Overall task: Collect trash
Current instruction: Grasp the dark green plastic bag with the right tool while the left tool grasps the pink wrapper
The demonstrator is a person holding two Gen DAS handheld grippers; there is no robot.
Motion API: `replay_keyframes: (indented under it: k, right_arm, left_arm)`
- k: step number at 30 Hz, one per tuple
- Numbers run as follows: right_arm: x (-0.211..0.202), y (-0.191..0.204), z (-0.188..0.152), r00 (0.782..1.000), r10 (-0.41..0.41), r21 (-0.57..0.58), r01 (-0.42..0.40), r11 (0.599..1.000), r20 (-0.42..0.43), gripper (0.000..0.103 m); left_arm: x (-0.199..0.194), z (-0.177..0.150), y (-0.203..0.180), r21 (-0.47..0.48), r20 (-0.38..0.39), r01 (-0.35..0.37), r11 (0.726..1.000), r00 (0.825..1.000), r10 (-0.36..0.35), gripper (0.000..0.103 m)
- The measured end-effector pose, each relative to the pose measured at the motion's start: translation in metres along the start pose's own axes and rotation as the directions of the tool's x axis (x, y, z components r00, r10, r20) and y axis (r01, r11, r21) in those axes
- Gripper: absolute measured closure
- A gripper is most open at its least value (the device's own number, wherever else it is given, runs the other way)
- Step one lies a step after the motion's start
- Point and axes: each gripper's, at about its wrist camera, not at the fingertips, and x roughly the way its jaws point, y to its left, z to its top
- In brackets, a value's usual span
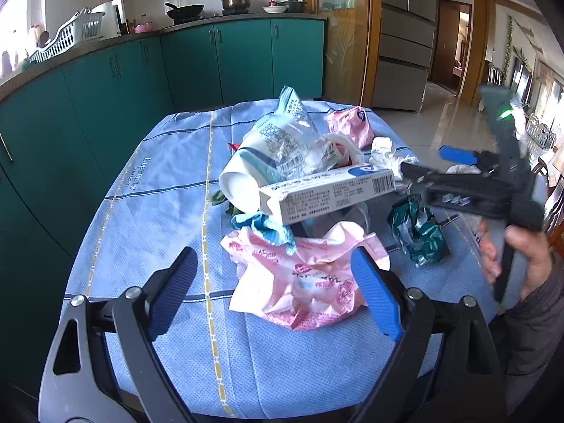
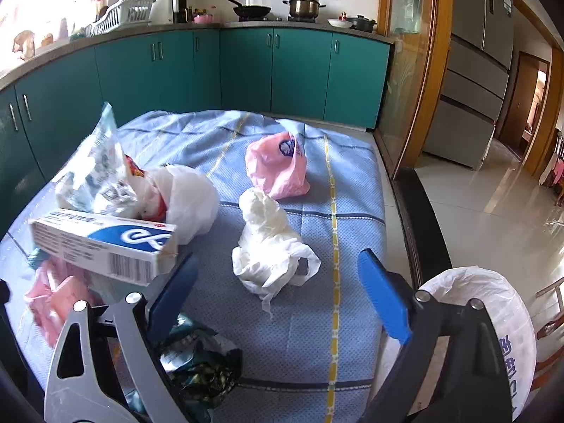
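Both tools are spread wide and holding nothing. The left tool [image 1: 275, 283] hangs right over a crumpled pink wrapper [image 1: 303, 282], with the white box [image 1: 331, 194] and tipped paper cup [image 1: 243, 179] piled just beyond it. The right tool [image 2: 278, 289] points at a white plastic bag [image 2: 271, 243] on the blue-clothed worktop [image 2: 317, 352], and the lined bin [image 2: 493, 317] sits off its right finger.

Barcode on white carton [image 2: 105, 246]; other print illegible.

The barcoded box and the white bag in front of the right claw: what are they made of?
The box looks like thin printed cardboard, slightly glossy: crisp edges, torn end flap. The white bag looks like thin plastic film: translucent, crumpled, with a handle loop.
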Motion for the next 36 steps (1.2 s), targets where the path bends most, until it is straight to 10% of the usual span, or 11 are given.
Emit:
replay_keyframes:
  k: [8, 13, 31, 36]
  right_arm:
    - [-0.035, 0.009, -0.025, 0.986, 0.167, -0.025, -0.167, 0.986, 0.007, 0.013]
    - [-0.016, 0.027, -0.034, 0.986, 0.152, -0.073, -0.157, 0.985, -0.068, 0.013]
    - [0.016, 0.037, -0.04, 0.987, 0.098, -0.07, -0.108, 0.992, -0.127, 0.013]
    - [0.019, 0.037, -0.041, 0.984, 0.116, -0.082, -0.128, 0.988, -0.139, 0.025]
  left_arm:
    - [0.01, -0.008, 0.026, -0.048, -0.028, 0.003, 0.999, 1.0, -0.005, 0.012]
    - [0.024, -0.013, 0.033, -0.125, -0.101, 0.12, 0.985, 0.986, -0.133, 0.012]
    - [0.062, -0.022, -0.028, 0.067, -0.188, 0.128, 0.99, 0.976, -0.113, 0.006]
    - [0.058, -0.023, -0.02, 0.075, -0.179, 0.112, 0.991, 0.979, -0.097, 0.02]
